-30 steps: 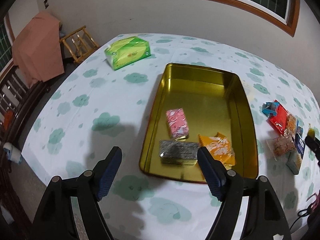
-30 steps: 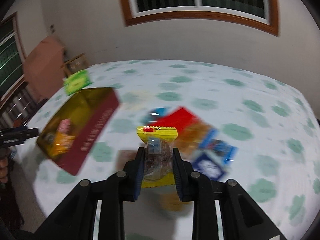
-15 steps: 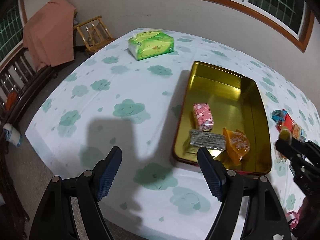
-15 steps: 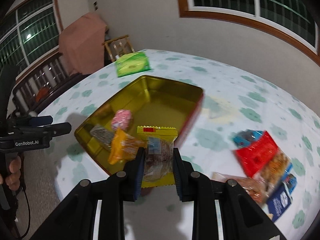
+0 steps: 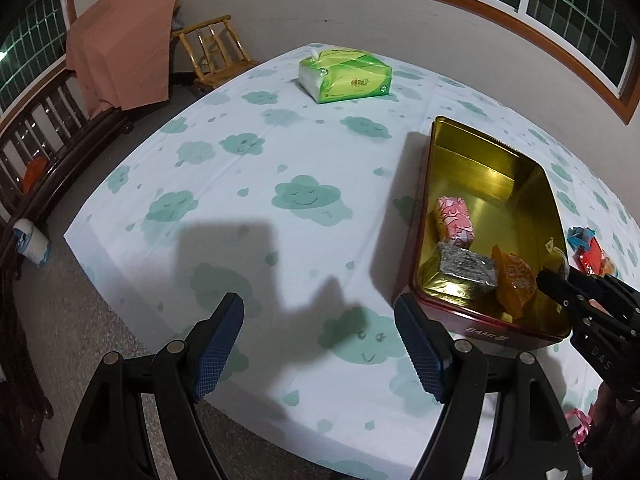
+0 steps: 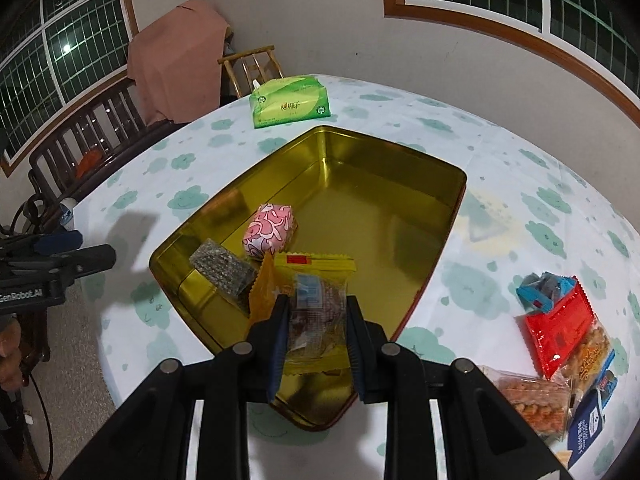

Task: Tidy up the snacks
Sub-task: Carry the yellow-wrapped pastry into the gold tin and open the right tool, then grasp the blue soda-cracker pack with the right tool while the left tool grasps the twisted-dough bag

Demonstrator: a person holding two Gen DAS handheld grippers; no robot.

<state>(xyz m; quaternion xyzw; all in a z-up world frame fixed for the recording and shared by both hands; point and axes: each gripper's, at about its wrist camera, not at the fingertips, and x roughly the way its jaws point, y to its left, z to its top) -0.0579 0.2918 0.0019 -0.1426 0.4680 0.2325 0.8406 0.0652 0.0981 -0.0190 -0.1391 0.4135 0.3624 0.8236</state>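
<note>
1. The right tool (image 6: pixel 316 334) is gripping a yellow-edged snack packet (image 6: pixel 316 304) between its two fingers, holding it over the near end of the gold tin (image 6: pixel 452 216).
2. The left tool (image 5: pixel 320 344) is hanging with its fingers spread wide and nothing between them, over the near edge of the worktop (image 5: pixel 280 152), just left of the tin (image 5: pixel 486 148).
3. Inside the tin, an orange packet (image 6: pixel 262 286), a dark speckled packet (image 6: pixel 224 270) and a pink patterned packet (image 6: pixel 270 230) are lying at the near end; the far end is showing bare gold.
4. To the right of the tin, a red packet (image 6: pixel 560 326), a blue-wrapped sweet (image 6: pixel 540 288) and a few other snacks are sitting in a loose cluster on the cloud-print cloth.
5. Beyond the tin, a green tissue pack (image 6: pixel 290 102) is resting near the far edge of the worktop.
6. Behind that, a wooden chair (image 6: pixel 252 66) is standing by the wall.
</note>
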